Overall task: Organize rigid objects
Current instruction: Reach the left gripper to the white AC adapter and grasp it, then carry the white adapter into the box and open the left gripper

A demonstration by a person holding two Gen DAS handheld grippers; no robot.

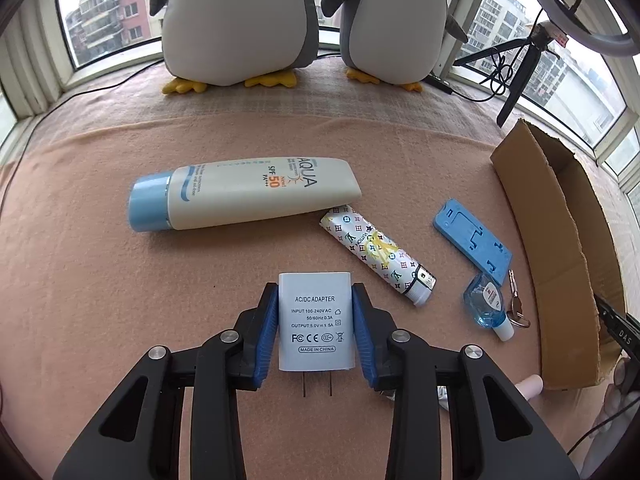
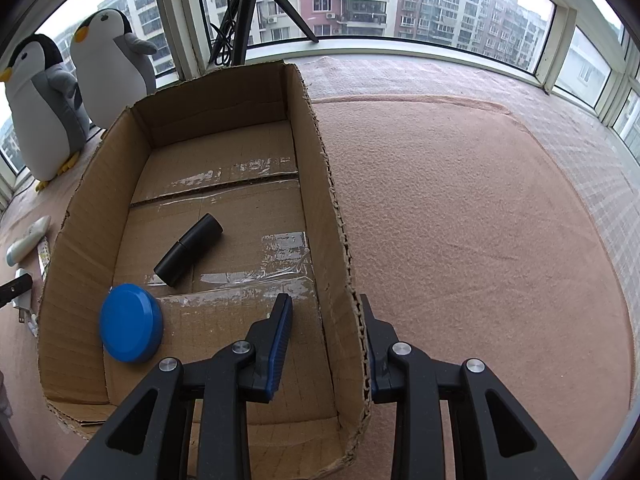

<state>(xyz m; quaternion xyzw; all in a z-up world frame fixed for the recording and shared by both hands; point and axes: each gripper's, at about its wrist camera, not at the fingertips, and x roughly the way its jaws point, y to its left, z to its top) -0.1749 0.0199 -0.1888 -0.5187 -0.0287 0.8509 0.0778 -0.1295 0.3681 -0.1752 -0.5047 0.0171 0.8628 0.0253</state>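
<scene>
Now left claw [image 1: 315,320] clamps adapter [image 1: 316,320]; right claw [image 2: 326,340] straddles box wall [image 2: 340,280].

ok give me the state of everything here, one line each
left gripper: shut on the adapter
adapter: held, prongs toward the camera
right gripper: open, straddling the box wall
cardboard box: open, upright
black tube: lying in the box
blue lid: in the box, leaning on its wall
sunscreen tube: capped, lying flat
lighter: lying flat
sanitizer bottle: lying flat
</scene>
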